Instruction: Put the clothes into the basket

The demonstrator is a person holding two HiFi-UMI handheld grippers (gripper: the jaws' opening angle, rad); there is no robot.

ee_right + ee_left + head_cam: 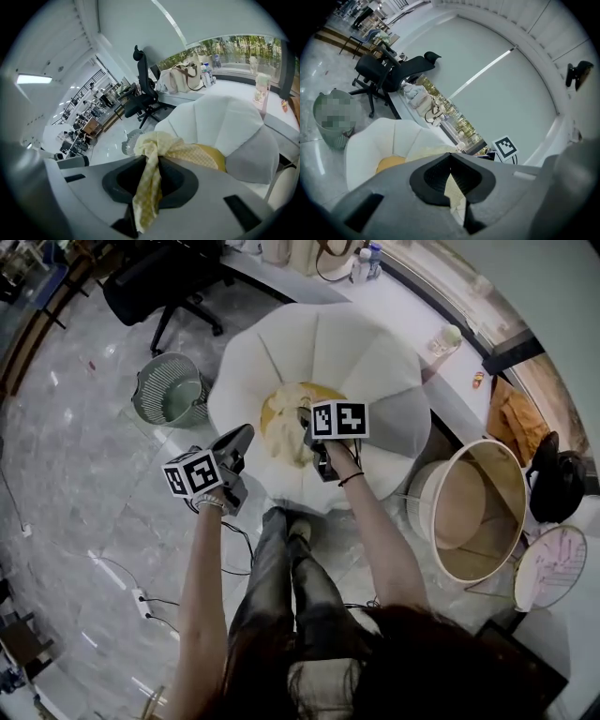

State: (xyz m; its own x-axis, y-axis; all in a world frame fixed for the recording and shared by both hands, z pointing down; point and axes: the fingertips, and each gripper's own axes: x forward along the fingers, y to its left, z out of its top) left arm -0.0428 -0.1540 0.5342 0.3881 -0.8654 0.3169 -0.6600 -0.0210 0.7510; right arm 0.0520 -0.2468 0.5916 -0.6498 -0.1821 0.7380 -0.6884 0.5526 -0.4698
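A pale yellow checked cloth [283, 435] hangs over the yellow cushion [277, 401] of a white petal-shaped chair [375, 362]. My right gripper [311, 432] is shut on it: in the right gripper view a twisted strip of the cloth [157, 145] is pinched between the jaws of the right gripper [150, 164] and trails down. My left gripper [244, 439] sits at the cloth's left edge. In the left gripper view a cream wedge of cloth [453, 190] shows between the closed pads of the left gripper [451, 161]. A green basket [171, 390] stands on the floor, left of the chair.
A round beige tub-like stand [473, 512] is at the right of the chair. A black office chair [164, 282] stands beyond the basket. A long white counter [412, 306] with bags and bottles runs behind. Cables [141, 596] lie on the marble floor.
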